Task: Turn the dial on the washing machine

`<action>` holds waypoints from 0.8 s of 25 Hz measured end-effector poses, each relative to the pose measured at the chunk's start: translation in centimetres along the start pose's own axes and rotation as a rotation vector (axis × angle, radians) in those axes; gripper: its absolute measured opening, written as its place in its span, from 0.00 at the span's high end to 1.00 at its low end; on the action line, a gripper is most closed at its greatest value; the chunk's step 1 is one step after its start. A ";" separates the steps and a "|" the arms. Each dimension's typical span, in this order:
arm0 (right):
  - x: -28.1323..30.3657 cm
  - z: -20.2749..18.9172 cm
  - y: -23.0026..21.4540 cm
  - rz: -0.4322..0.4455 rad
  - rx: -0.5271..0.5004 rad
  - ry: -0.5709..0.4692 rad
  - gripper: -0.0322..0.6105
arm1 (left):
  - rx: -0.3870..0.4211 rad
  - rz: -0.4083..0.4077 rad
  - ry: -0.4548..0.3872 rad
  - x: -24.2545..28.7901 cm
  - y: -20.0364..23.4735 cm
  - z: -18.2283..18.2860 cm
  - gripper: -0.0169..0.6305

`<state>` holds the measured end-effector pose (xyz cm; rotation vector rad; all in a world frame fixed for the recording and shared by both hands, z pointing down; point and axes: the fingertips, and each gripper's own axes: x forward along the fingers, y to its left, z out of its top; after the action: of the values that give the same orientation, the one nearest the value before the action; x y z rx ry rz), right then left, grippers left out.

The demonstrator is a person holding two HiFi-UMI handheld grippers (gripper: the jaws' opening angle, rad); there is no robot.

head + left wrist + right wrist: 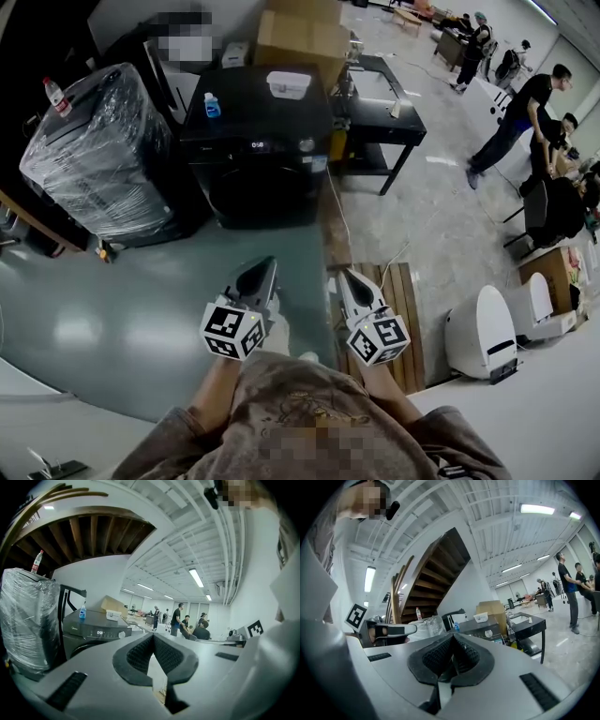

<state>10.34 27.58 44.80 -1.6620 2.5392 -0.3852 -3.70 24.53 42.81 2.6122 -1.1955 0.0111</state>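
The black washing machine [253,150] stands a few steps ahead of me on the floor. Its round silver dial [307,145] sits right of the lit display on the front panel. My left gripper [268,267] and right gripper [343,277] are held side by side low in the head view, well short of the machine, both pointing toward it. The left gripper [153,637] is shut with nothing in it, and the dial [122,634] shows far off to the left of its tips. The right gripper [452,637] is shut and empty too; its view has the dial [488,633] small in the distance.
A small blue bottle [212,105] and a white container [288,84] rest on the washer's top. A plastic-wrapped appliance [103,155] stands to its left, a black table [380,108] and cardboard box [298,37] to its right. A wooden pallet [398,319] lies near my right gripper. People [520,112] stand far right.
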 end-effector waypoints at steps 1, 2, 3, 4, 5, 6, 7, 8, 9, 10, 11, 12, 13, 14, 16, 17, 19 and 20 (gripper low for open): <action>0.6 -0.1 -0.3 0.001 -0.002 0.004 0.95 | -0.002 -0.001 0.001 0.6 0.4 0.0 0.99; 1.3 -0.1 -0.7 0.000 -0.003 0.008 0.95 | -0.003 -0.002 0.002 1.2 0.9 0.1 0.99; 2.2 -0.1 -1.0 -0.001 -0.004 0.011 0.95 | -0.003 -0.005 0.004 1.9 1.4 0.3 0.99; 3.1 -0.1 -1.4 -0.004 -0.003 0.013 0.95 | -0.002 -0.008 0.006 2.7 2.1 0.5 0.99; 4.2 0.0 -1.8 -0.007 -0.002 0.014 0.95 | -0.002 -0.012 0.008 3.6 2.8 0.7 0.99; 5.3 0.1 -2.2 -0.010 -0.002 0.013 0.95 | -0.002 -0.017 0.010 4.6 3.5 0.9 0.99; 6.5 0.3 -2.6 -0.012 -0.002 0.012 0.95 | -0.003 -0.022 0.012 5.7 4.4 1.1 0.99; 7.8 0.6 -3.0 -0.013 -0.002 0.011 0.95 | -0.003 -0.026 0.016 6.8 5.3 1.4 0.99; 9.1 0.9 -3.4 -0.015 -0.002 0.008 0.95 | -0.003 -0.030 0.018 7.9 6.1 1.7 0.99; 10.4 1.2 -4.0 -0.018 -0.002 0.006 0.95 | -0.003 -0.036 0.019 9.0 7.0 2.1 0.99; 11.8 1.5 -4.5 -0.024 -0.001 0.004 0.95 | -0.002 -0.043 0.018 10.2 7.9 2.7 0.99; 13.2 1.9 -5.1 -0.032 0.000 0.001 0.95 | -0.001 -0.052 0.017 11.3 8.7 3.2 0.99; 14.5 2.2 -5.7 -0.043 0.002 -0.002 0.95 | 0.001 -0.062 0.018 12.4 9.6 3.8 0.99; 15.9 2.5 -6.1 -0.054 0.004 -0.006 0.95 | 0.004 -0.072 0.020 13.5 10.6 4.3 0.99; 18.6 3.1 -6.7 -0.071 0.005 -0.017 0.95 | 0.010 -0.094 0.024 15.4 12.5 5.3 0.99; 19.9 3.4 -6.9 -0.076 0.004 -0.022 0.95 | 0.013 -0.104 0.026 16.3 13.4 5.8 0.99; 22.1 3.8 -7.4 -0.089 0.002 -0.025 0.95 | 0.022 -0.125 0.033 17.9 14.8 6.5 0.99; 23.0 4.0 -7.6 -0.096 -0.001 -0.027 0.95 | 0.026 -0.136 0.038 18.6 15.4 6.7 0.99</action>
<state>8.51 3.06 44.40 -1.7822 2.4469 -0.3664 -3.63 -0.50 42.17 2.6979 -1.0095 0.0506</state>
